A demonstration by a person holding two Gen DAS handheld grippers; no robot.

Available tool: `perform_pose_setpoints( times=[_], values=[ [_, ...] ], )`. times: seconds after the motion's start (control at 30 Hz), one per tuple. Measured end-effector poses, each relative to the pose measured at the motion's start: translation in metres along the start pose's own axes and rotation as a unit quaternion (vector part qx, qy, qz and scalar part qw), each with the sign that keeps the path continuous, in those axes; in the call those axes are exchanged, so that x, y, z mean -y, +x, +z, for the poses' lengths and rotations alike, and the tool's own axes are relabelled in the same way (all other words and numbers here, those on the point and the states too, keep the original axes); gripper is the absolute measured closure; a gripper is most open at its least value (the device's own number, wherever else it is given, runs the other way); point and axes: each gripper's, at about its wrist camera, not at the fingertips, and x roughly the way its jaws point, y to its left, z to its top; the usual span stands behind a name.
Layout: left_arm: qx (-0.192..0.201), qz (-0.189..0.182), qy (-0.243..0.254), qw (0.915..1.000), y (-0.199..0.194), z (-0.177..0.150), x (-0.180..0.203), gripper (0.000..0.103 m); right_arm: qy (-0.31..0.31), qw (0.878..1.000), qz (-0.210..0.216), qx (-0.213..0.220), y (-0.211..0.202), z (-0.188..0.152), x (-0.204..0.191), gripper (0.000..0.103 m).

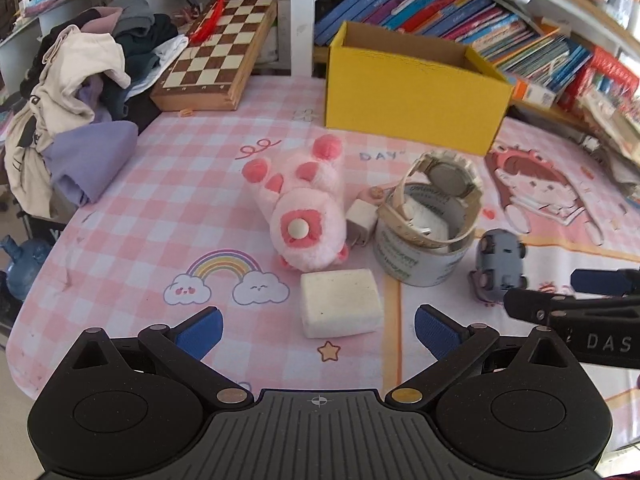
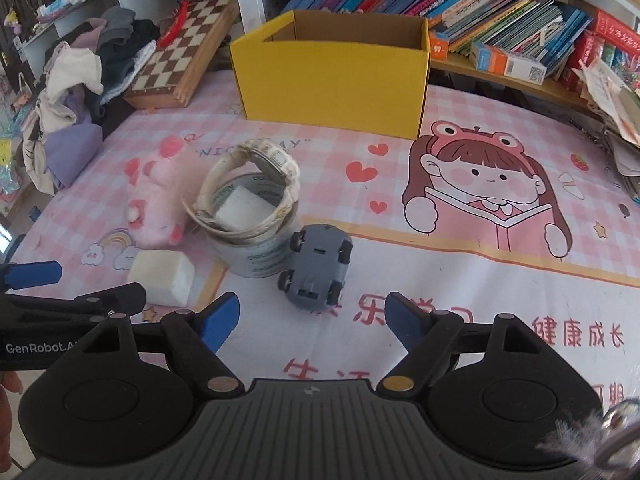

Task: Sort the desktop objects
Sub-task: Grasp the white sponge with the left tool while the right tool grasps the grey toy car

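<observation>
On my far left I see a pile of clothes [image 1: 76, 92] beside a chessboard [image 1: 218, 46]. My left gripper [image 1: 318, 330] hangs wide open, holding nothing, just short of the white block [image 1: 340, 303]. Past it lie the pink plush [image 1: 304, 208], a charger [image 1: 361, 220] and a tape roll [image 1: 424, 240] carrying a watch [image 1: 444, 176]. My right gripper [image 2: 314, 316] is equally open and empty before the upturned grey toy car [image 2: 318, 268]. The yellow box [image 2: 336, 80] stands behind.
</observation>
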Motion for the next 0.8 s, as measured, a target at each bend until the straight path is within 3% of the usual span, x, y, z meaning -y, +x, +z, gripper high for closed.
perform_pose_setpoints(
  times=[0.23,0.6,0.8],
  values=[
    [-0.017,0.018,0.0,0.9997,0.019,0.004,0.007,0.013,-0.014,1.0,0.01,-0.019,0.025,0.01,0.007,0.031],
    [-0.034,0.035,-0.008,0.9988,0.041,0.011,0.01,0.014,-0.024,0.999,0.026,-0.04,0.049,0.022,0.01,0.031],
    [-0.039,0.04,0.0,0.9985,0.051,0.015,0.013,0.014,-0.022,0.998,0.025,-0.052,0.061,0.027,0.011,0.039]
  ],
)
